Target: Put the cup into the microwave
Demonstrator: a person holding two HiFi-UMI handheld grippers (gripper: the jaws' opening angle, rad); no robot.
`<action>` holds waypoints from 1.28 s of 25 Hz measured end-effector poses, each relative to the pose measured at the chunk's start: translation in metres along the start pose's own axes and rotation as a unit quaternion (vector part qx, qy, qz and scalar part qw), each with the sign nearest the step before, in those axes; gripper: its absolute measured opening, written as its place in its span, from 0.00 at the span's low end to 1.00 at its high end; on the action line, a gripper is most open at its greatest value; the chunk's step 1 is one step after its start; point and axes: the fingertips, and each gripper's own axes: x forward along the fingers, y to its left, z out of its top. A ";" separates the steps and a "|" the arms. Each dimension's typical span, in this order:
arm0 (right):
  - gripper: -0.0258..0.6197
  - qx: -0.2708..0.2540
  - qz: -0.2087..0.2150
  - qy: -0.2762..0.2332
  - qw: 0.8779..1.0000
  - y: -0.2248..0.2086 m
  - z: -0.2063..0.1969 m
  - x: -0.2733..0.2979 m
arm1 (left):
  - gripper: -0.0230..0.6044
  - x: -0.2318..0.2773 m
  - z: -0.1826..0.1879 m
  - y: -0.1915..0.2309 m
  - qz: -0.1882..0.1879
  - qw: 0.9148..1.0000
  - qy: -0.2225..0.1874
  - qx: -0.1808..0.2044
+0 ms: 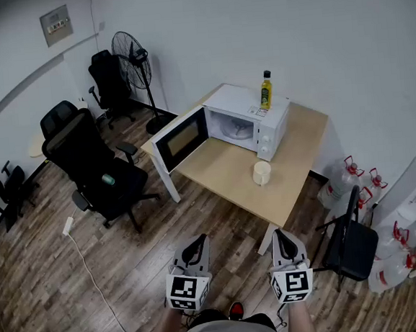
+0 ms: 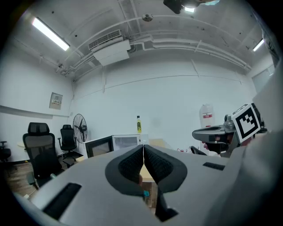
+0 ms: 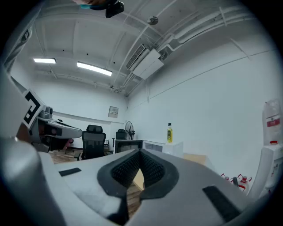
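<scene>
- The microwave (image 1: 251,122) stands at the back of the bench (image 1: 223,171), close to the wall. Its door (image 1: 180,139) is swung wide open to the left and reaches toward the bench's left end.
- From the microwave's front a broad strip of light wooden bench top runs to the front edge, and only the cup stands on it.
- The cup (image 1: 262,172) is pale and upright. It stands just in front of the microwave's control-panel end, apart from it and to the right of the open cavity. What is in the cup cannot be told.
- The microwave's cavity faces the front edge, with a pale round plate on its floor.
- A yellow bottle (image 1: 266,91) with a dark cap stands upright on top of the microwave, toward its right rear corner.
- The left tongs (image 1: 198,240) and right tongs (image 1: 280,233) are held side by side well in front of the microwave, off the bench's front edge and above the wooden floor (image 1: 52,284), pointing toward it. On each the jaws are pressed together with nothing between them.
- Left of the microwave, beyond the open door, stands a black office chair (image 1: 96,168). A standing fan (image 1: 132,60) is behind it near the wall.
- Right of the microwave, off the bench's right end, are a black folding chair (image 1: 349,243) and water jugs (image 1: 340,186) with red handles.
- A white cable (image 1: 95,280) trails over the floor well to the front left of the microwave.
</scene>
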 end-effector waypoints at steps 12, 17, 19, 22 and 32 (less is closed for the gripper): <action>0.07 0.015 0.008 0.010 1.000 0.007 -0.012 0.014 | 0.08 0.002 -0.006 0.014 0.011 1.000 0.006 -0.005; 0.07 0.010 -0.002 0.016 1.000 0.000 -0.016 0.036 | 0.08 0.023 -0.009 0.028 0.006 1.000 0.008 -0.003; 0.07 0.012 -0.011 0.019 1.000 -0.003 -0.018 0.047 | 0.08 0.034 -0.010 0.036 0.000 1.000 0.011 -0.002; 0.07 0.012 -0.022 0.017 1.000 -0.005 -0.016 0.071 | 0.08 0.059 -0.006 0.053 -0.011 1.000 0.008 0.002; 0.07 0.023 -0.101 0.026 0.994 -0.017 -0.010 0.166 | 0.08 0.171 0.011 0.121 -0.096 0.995 0.009 0.018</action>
